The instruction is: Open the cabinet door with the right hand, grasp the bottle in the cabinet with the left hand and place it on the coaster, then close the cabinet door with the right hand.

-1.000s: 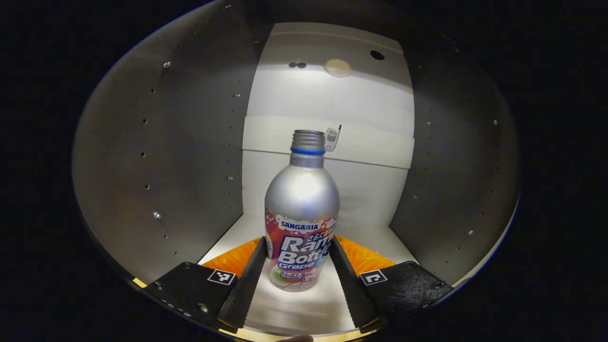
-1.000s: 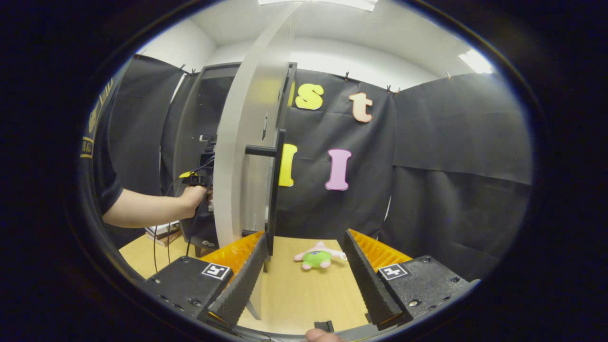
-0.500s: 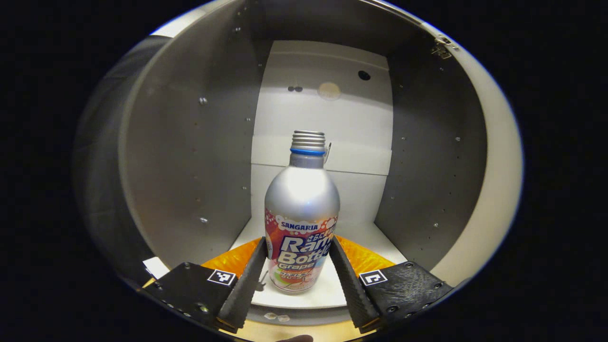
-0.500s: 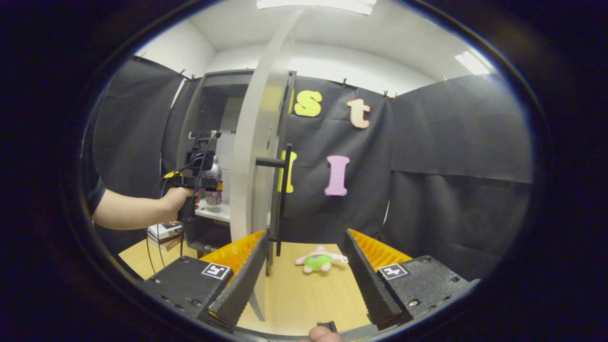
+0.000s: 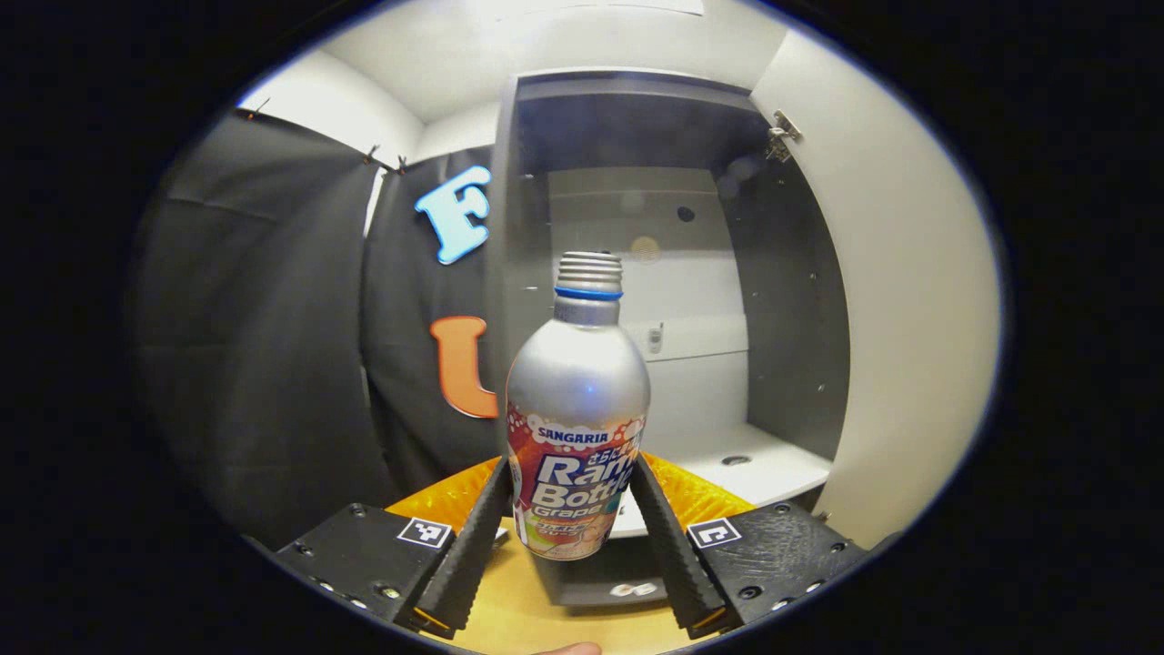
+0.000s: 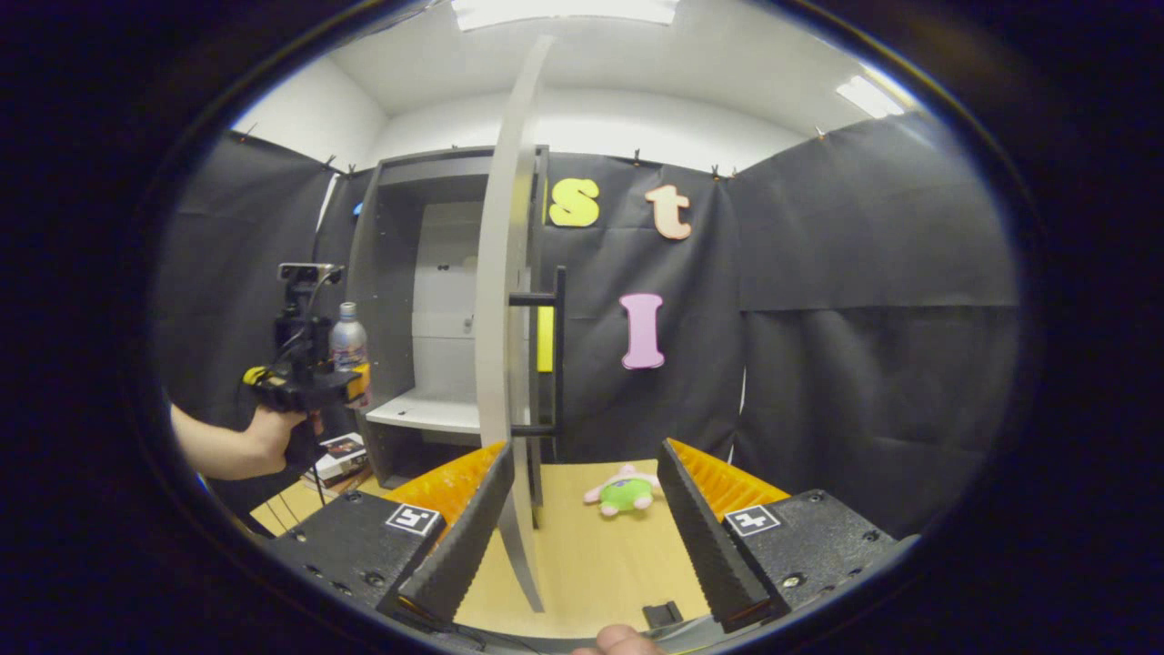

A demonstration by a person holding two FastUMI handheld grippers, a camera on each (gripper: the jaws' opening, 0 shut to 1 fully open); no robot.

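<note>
So my left tongs (image 5: pixel 571 537) are pinched on the lower, labelled part of the bottle (image 5: pixel 576 409), both fingers pressing its sides, and it hangs upright in the air just outside the cabinet (image 5: pixel 673 273), clear of the white shelf (image 5: pixel 727 468). In the right gripper view I can see the same bottle (image 6: pixel 347 338) off to the left of the cabinet opening, held up by a hand (image 6: pixel 264 437). My right tongs (image 6: pixel 577 518) are spread wide with nothing between them, parked just in front of the open door (image 6: pixel 500 300), whose dark handle (image 6: pixel 555 350) sits a bit beyond the tips. I'd say I'm mid-carry toward the coaster, which I can't spot yet, so next I need to find it over the bench (image 6: pixel 591 564) and lower the bottle square. A little plush toy (image 6: pixel 626 491) lies on the bench too.
</note>
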